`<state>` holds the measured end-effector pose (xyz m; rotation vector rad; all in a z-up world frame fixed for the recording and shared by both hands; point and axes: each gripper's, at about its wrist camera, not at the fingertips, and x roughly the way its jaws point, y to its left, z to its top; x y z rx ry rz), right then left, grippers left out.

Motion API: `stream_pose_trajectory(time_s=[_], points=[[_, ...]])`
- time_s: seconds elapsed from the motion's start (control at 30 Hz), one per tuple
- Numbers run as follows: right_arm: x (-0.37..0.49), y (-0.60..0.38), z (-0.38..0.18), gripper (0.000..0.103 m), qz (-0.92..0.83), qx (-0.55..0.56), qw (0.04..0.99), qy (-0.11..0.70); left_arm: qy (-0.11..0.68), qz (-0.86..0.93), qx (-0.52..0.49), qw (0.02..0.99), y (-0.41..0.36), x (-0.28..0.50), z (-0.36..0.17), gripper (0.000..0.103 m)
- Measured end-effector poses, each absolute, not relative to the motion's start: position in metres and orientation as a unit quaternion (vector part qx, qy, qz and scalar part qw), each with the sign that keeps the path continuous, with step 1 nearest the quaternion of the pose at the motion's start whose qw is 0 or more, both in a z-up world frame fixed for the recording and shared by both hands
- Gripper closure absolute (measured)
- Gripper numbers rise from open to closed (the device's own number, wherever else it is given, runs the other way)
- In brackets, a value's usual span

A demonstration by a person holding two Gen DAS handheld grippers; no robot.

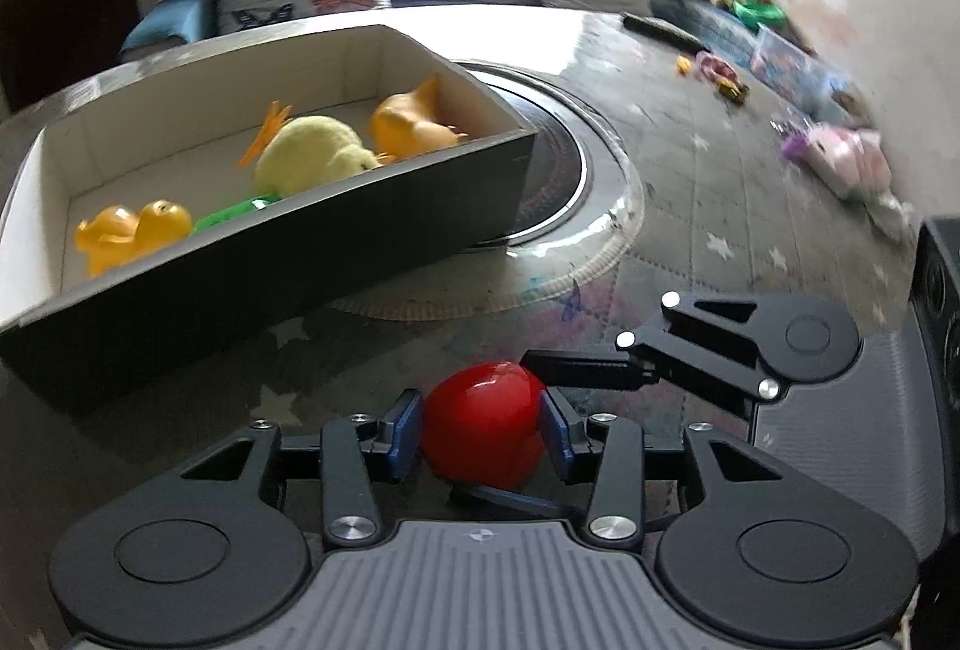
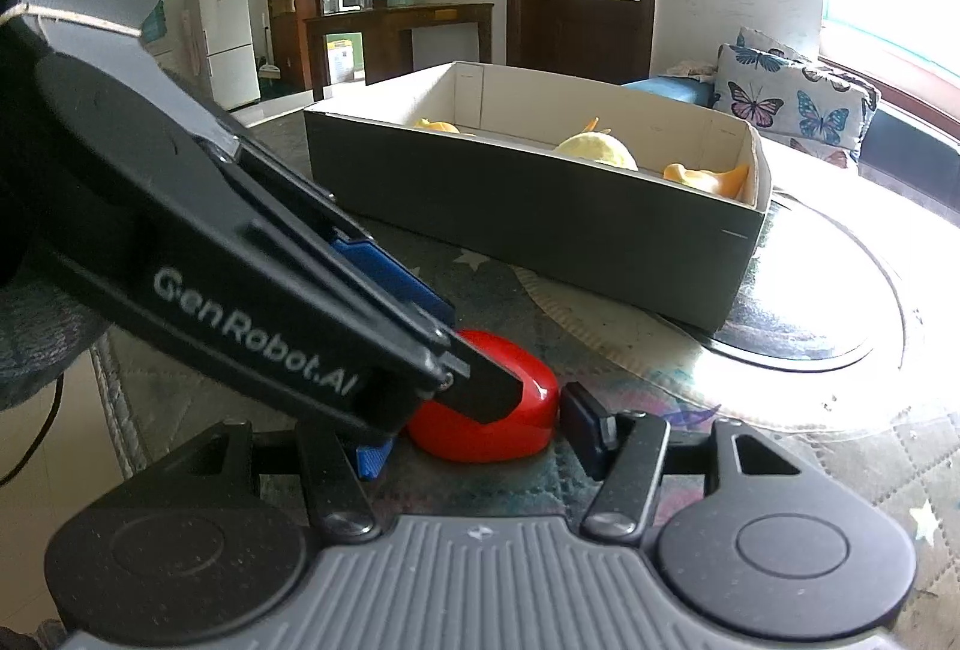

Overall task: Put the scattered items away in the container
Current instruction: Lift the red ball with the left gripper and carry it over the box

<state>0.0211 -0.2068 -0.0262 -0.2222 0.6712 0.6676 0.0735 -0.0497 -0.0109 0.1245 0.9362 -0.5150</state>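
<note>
Gripping the red toy (image 1: 483, 425) between its blue pads (image 1: 403, 431), the left gripper (image 1: 485, 431) is clenching it at 6 o'clock in the left wrist view, low over the star-patterned mat (image 1: 708, 206). The right gripper (image 2: 474, 440) is sitting around the same toy (image 2: 516, 410) in its own view, its fingers spread to either side; whether they are touching it cannot be told. The cardboard box (image 1: 270, 266) is lying at 10 o'clock, well apart from the toy, holding a yellow duck (image 1: 132, 230), a pale plush chick (image 1: 312, 152), an orange toy (image 1: 414, 122) and a green piece (image 1: 231, 215).
</note>
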Motion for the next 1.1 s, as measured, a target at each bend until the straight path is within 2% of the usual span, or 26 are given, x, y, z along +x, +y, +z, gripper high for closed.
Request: stream_pose_trajectory(time_s=[0.37, 0.73, 1.1], points=[[0.022, -0.209, -0.027, 0.043, 0.334, -0.117, 0.878, 0.321, 0.468, -0.286, 0.107, 0.829, -0.059, 0.088, -0.019, 0.046], [0.021, -0.209, -0.029, 0.044, 0.327, -0.108, 0.883, 0.319, 0.480, -0.278, 0.083, 0.828, -0.056, 0.093, -0.020, 0.046], [0.016, -0.211, -0.033, 0.045, 0.320, -0.097, 0.892, 0.304, 0.459, -0.263, 0.096, 0.843, -0.060, 0.082, -0.021, 0.046]])
